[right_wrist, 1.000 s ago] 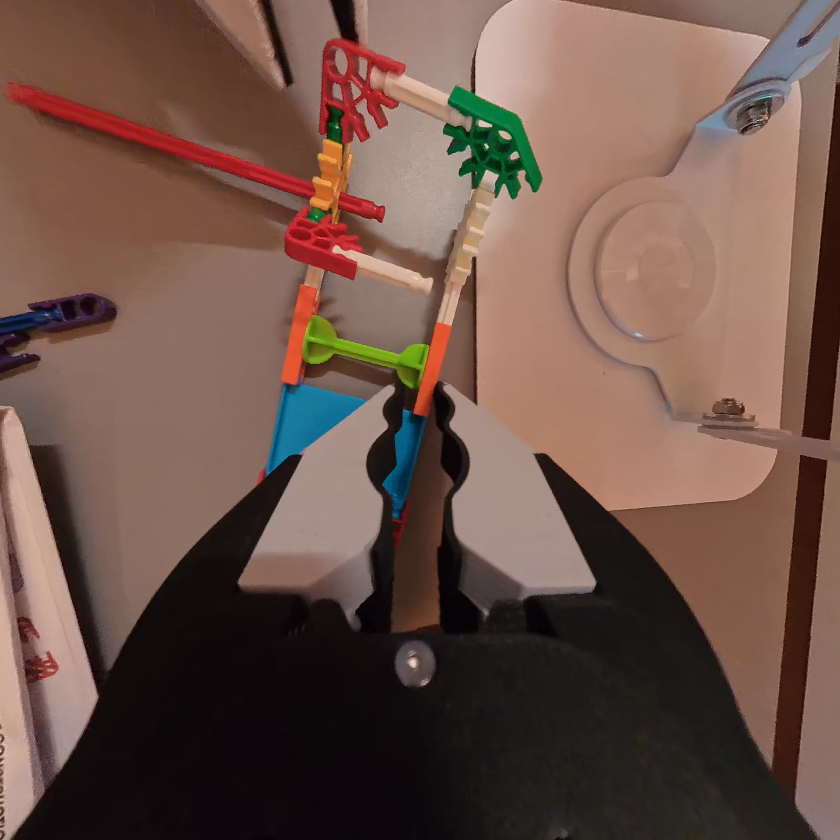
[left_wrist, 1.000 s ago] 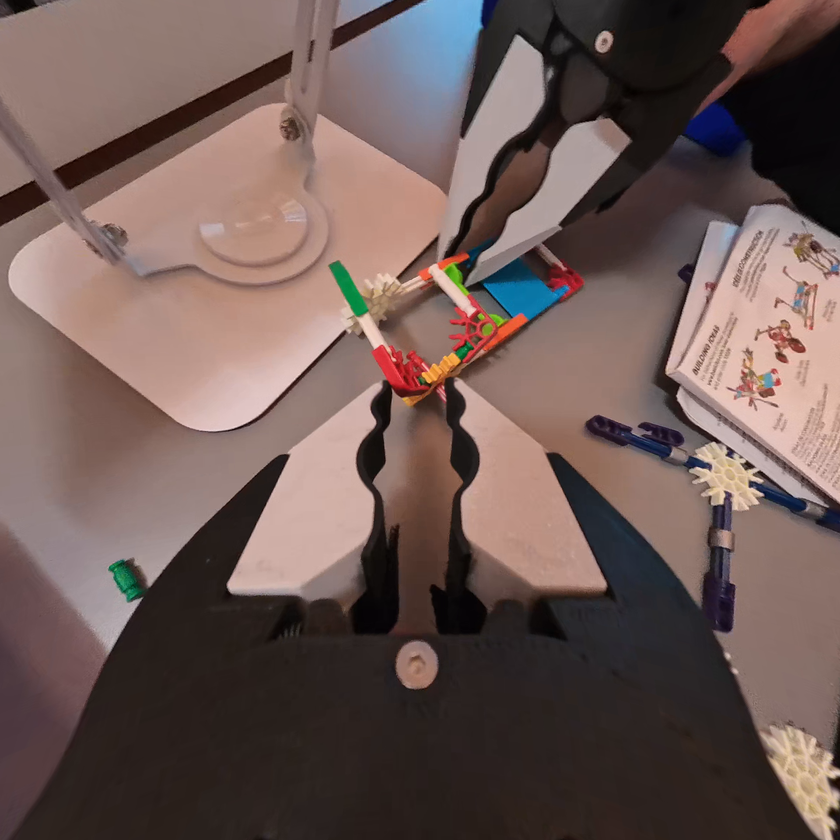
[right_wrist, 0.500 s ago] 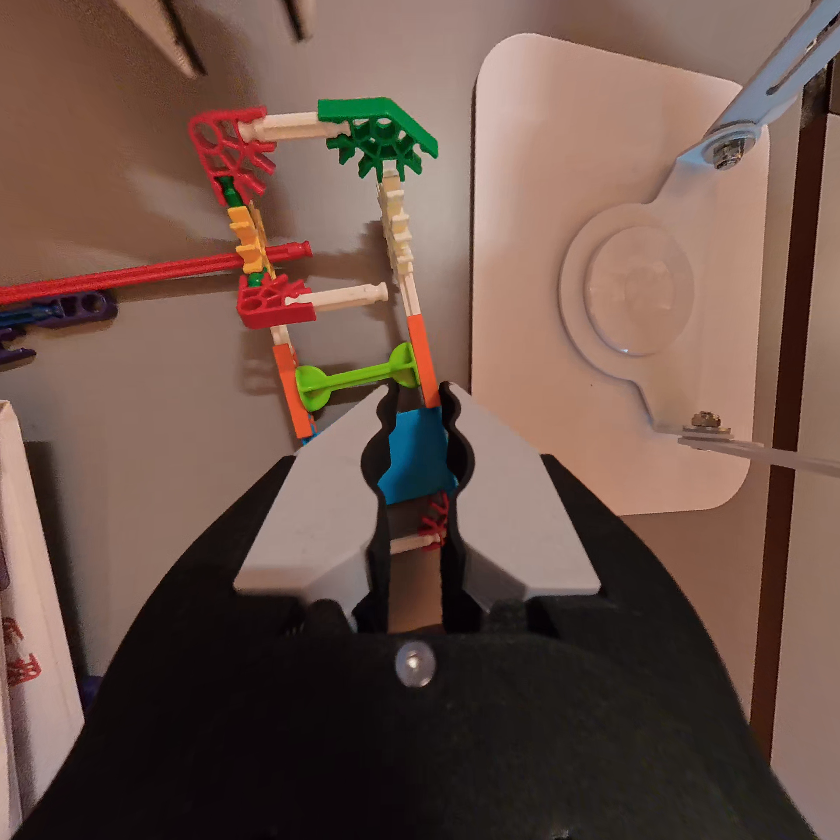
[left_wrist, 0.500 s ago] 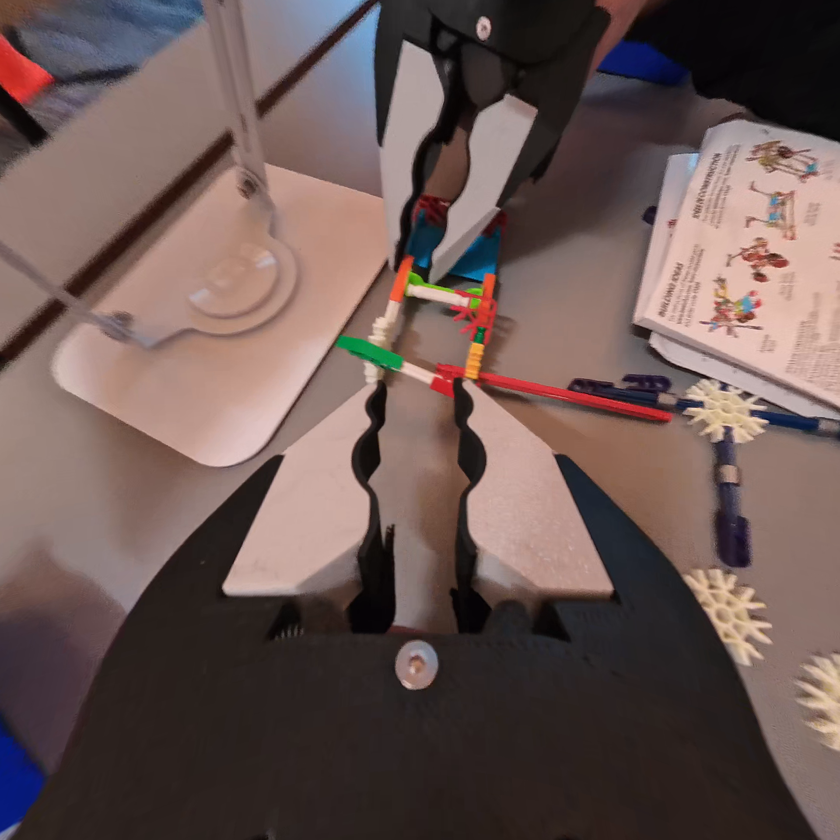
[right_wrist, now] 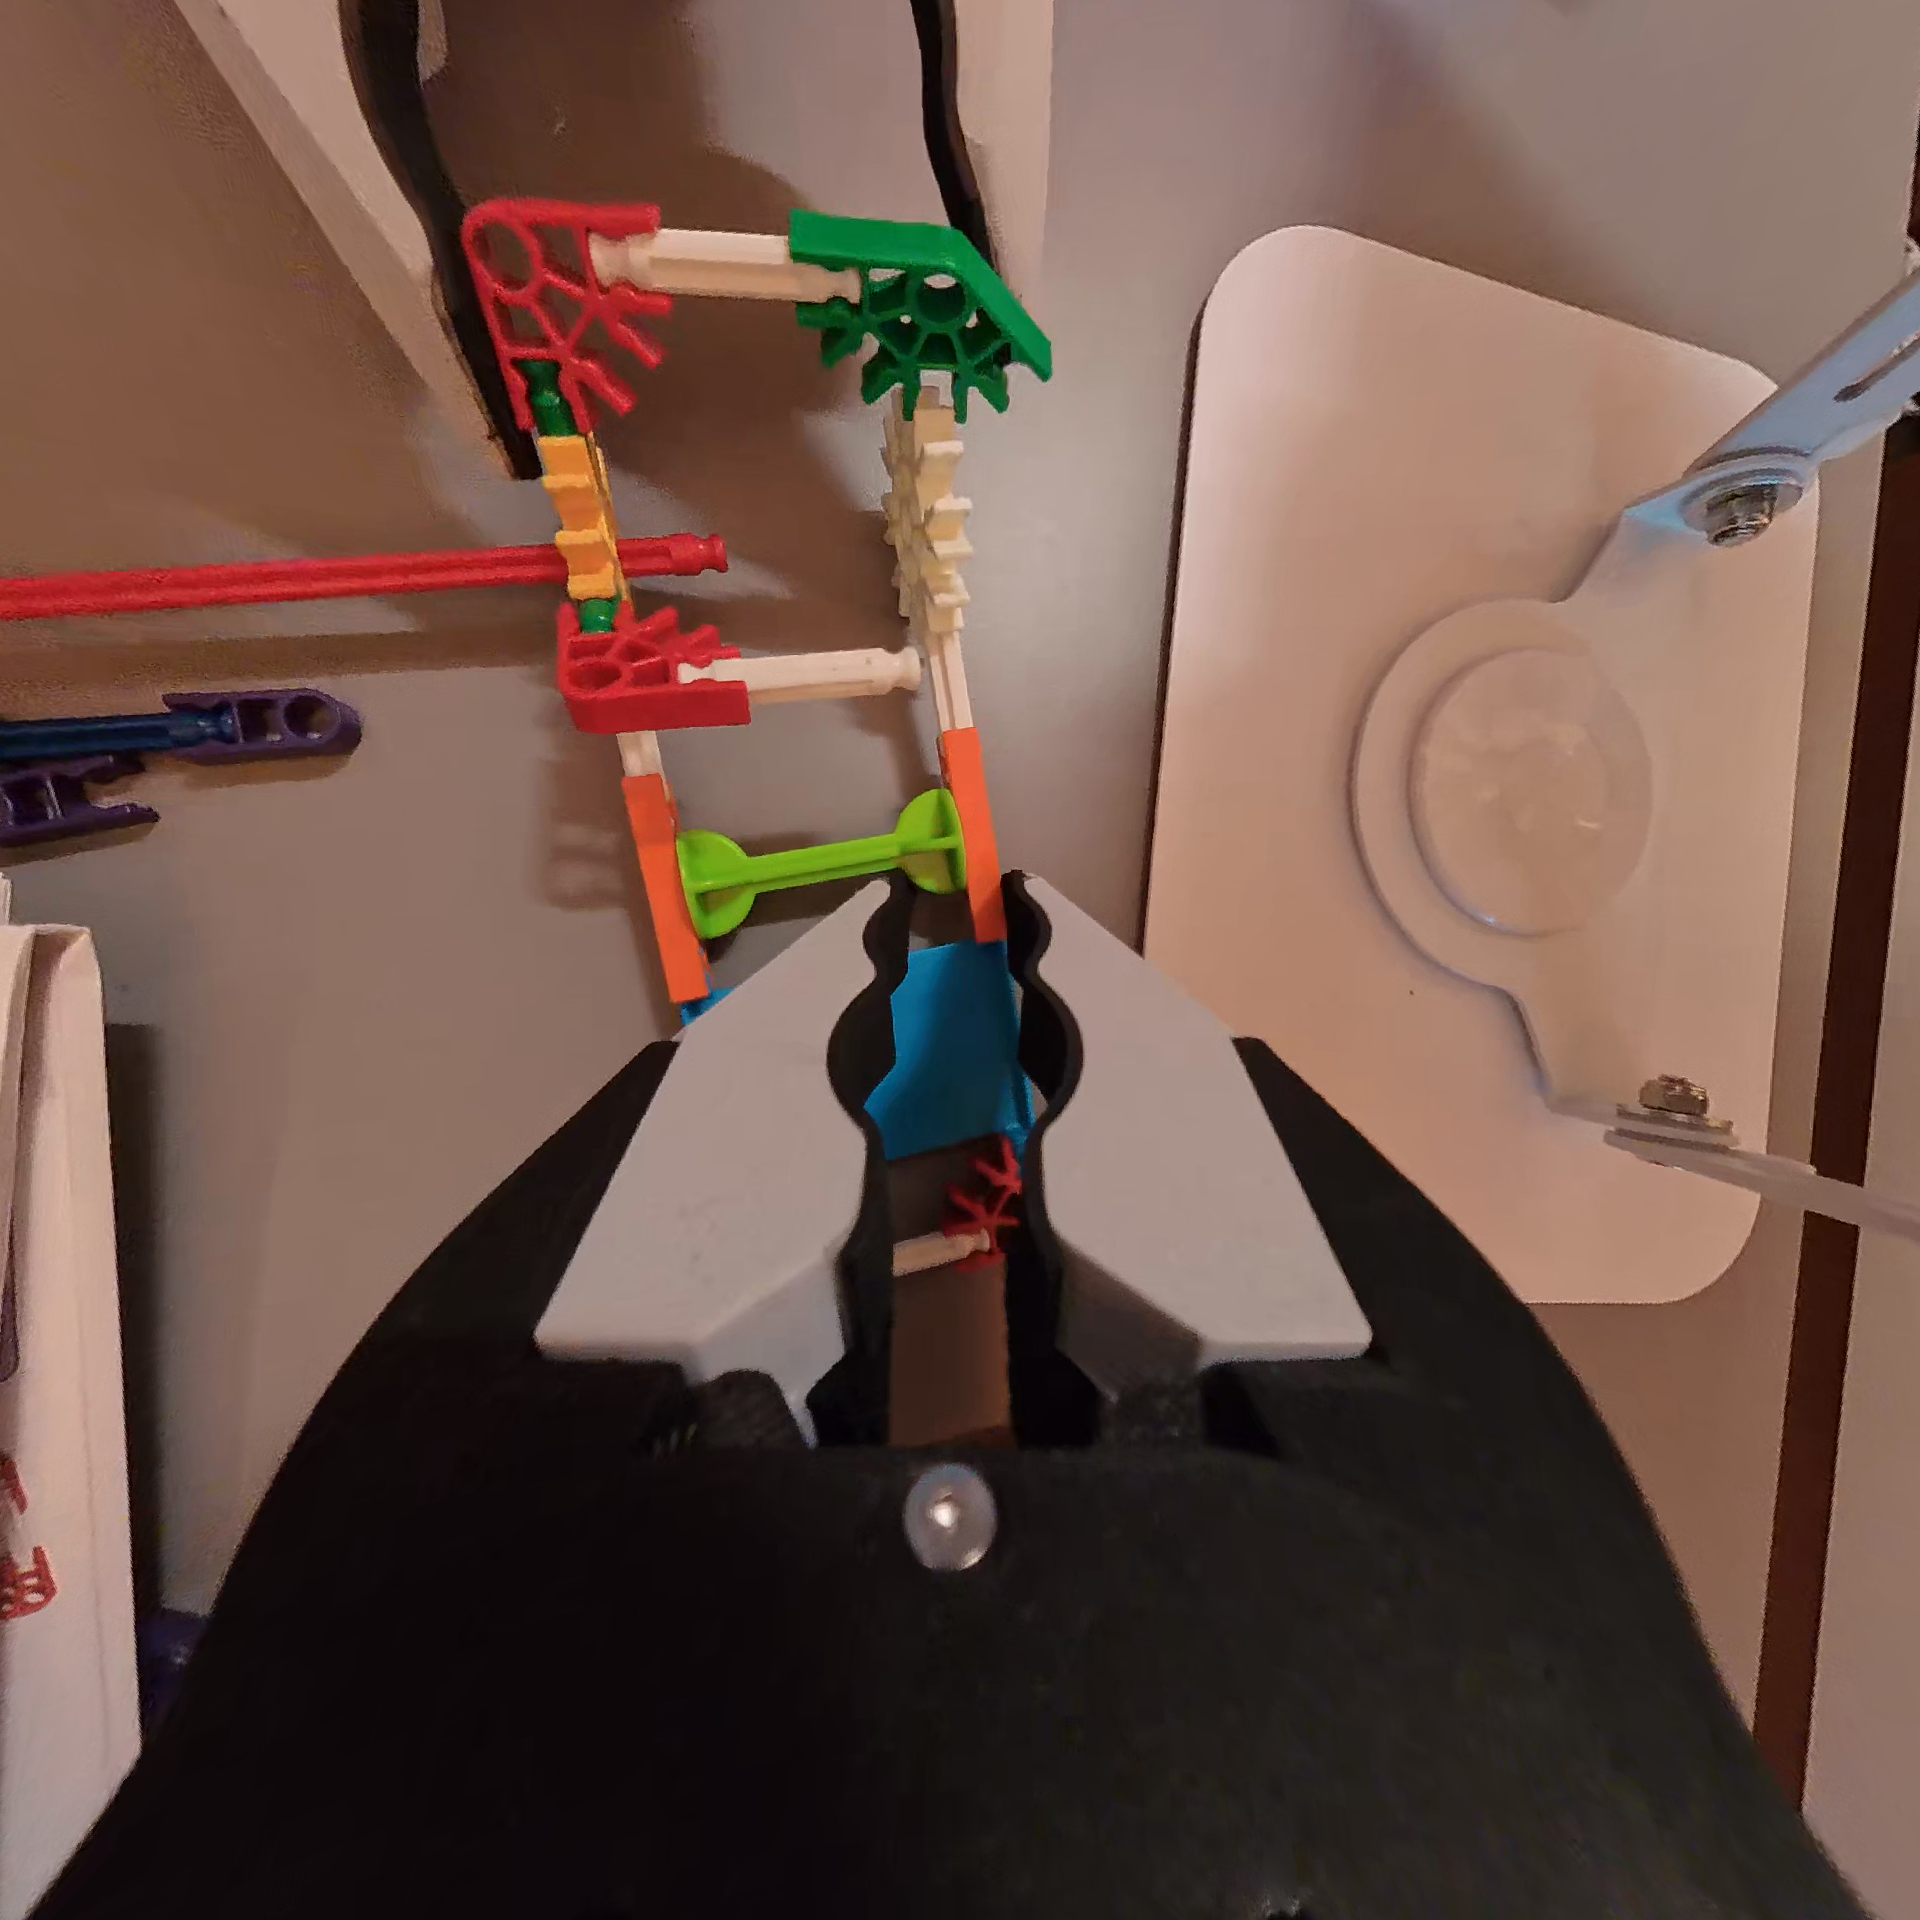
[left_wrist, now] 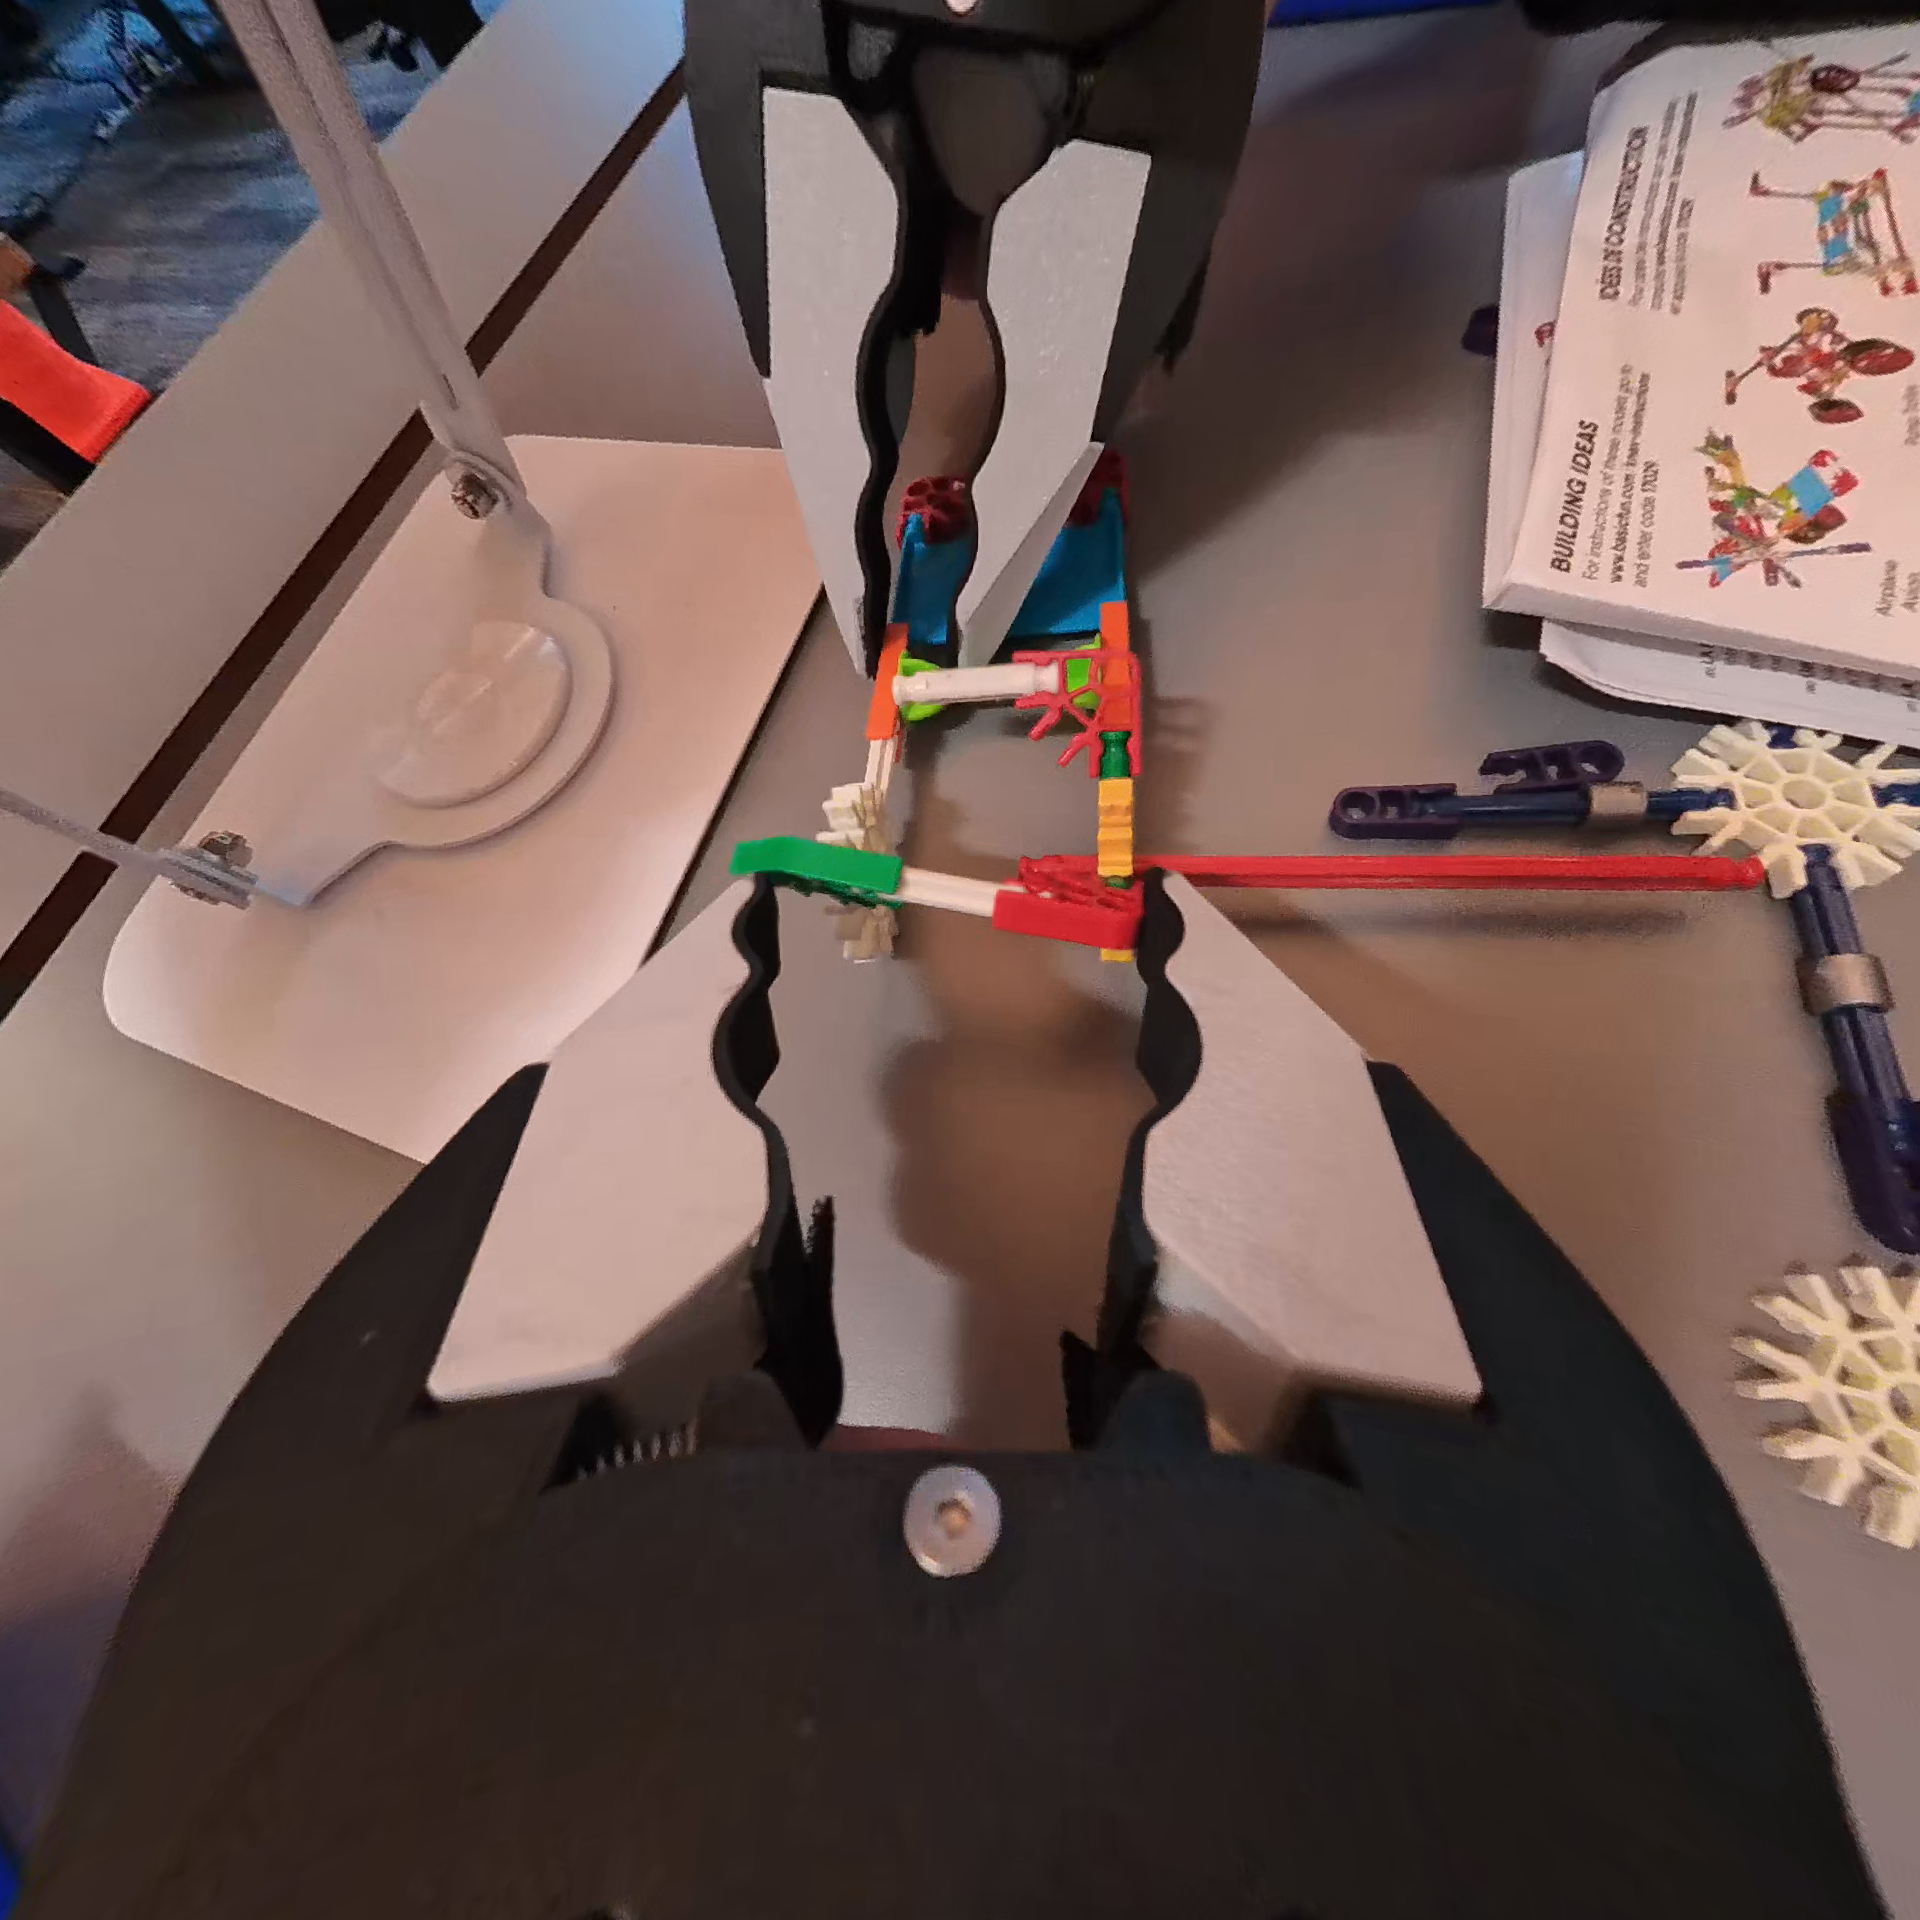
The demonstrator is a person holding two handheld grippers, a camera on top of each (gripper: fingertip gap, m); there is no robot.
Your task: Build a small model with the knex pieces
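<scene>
One frame (left_wrist: 997, 769), lengthwise between tools

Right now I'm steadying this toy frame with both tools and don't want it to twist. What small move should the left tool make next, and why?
Probably close the left tool gently. It is open, its tips flanking the frame's near end at the green connector and red connector, while the right tool grips the blue panel end.

Plain grey matte tabletop (left_wrist: 1351, 1039) under warm indoor light, with soft shadows. Along its far left edge runs a dark brown gap (left_wrist: 343, 499), then another pale grey table surface (left_wrist: 260, 343). Beyond that, dark floor (left_wrist: 208, 187) and something orange (left_wrist: 62, 395).
</scene>
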